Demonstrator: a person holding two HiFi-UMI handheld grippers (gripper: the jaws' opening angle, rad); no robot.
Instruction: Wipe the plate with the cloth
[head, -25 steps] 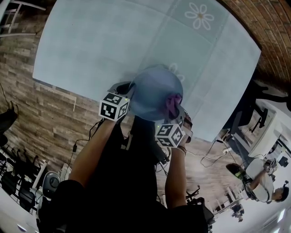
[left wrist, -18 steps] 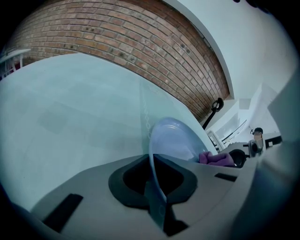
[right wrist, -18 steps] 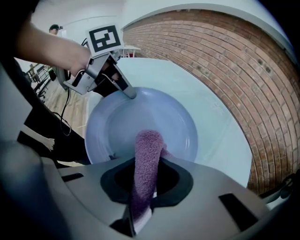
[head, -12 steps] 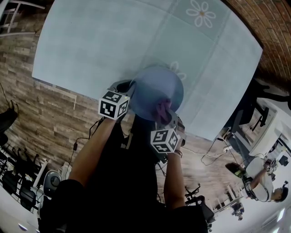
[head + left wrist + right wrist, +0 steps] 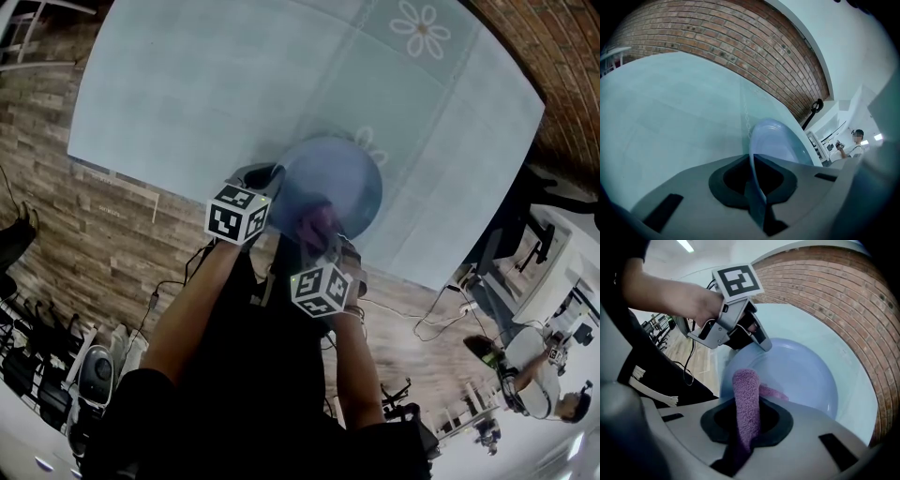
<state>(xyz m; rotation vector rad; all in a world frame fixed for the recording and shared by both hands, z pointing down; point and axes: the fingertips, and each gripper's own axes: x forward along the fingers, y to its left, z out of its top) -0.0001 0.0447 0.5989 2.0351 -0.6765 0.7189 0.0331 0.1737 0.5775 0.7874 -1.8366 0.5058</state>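
A pale blue plate (image 5: 337,183) hangs tilted over the near edge of the table. My left gripper (image 5: 271,180) is shut on its left rim. In the left gripper view the plate (image 5: 780,146) runs edge-on between the left gripper's (image 5: 757,190) jaws. My right gripper (image 5: 324,234) is shut on a purple cloth (image 5: 317,218), which lies against the plate's near inner face. In the right gripper view the cloth (image 5: 746,401) sticks up from the right gripper (image 5: 745,427) onto the plate (image 5: 806,376), just below the left gripper (image 5: 757,339).
The table (image 5: 206,84) carries a light blue cover with daisy prints (image 5: 420,28). Wood-plank floor with cables (image 5: 178,281) lies below its edge. A person (image 5: 544,384) stands far off at lower right. A brick wall (image 5: 717,33) rises behind the table.
My right gripper has swept the cloth leftward along the plate's near side, toward the left gripper. The left gripper and plate have stayed put.
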